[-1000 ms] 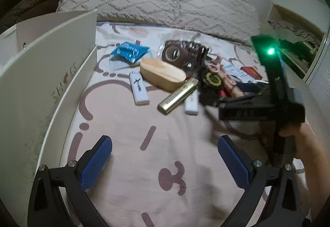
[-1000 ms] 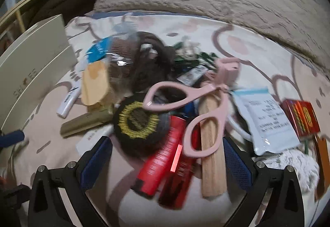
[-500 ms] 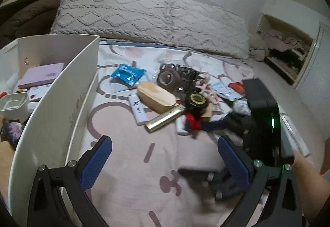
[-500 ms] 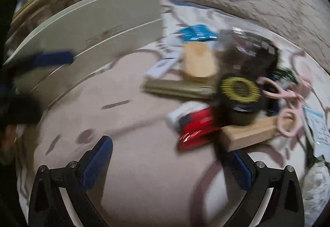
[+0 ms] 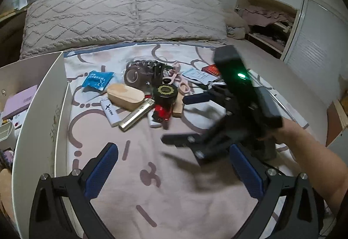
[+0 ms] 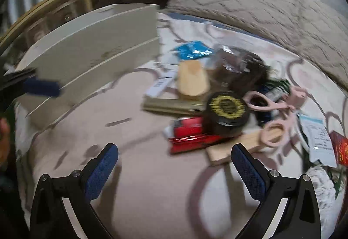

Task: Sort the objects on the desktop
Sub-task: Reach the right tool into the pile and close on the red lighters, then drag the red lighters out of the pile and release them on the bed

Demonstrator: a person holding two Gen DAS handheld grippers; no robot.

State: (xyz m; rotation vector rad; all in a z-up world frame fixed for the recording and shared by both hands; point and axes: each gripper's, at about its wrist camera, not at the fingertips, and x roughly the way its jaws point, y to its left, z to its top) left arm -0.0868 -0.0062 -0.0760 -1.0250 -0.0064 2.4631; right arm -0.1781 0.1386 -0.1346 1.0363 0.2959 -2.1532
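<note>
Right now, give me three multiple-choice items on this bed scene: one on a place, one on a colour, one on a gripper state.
1. What lies directly on the red packets?
A. round black tin with gold lid print
B. blue sachet
C. white lighter

2. What colour are the scissors?
A. green
B. pink
C. black

3. How does the left gripper stand?
A. shut on the gold lighter
B. shut on nothing
C. open, holding nothing

Key: 1 A, the round black tin overlaps the packets' upper end. 2 B, both handle loops are pale pink. 3 C, its blue pads stand wide apart over bare bedsheet.
</note>
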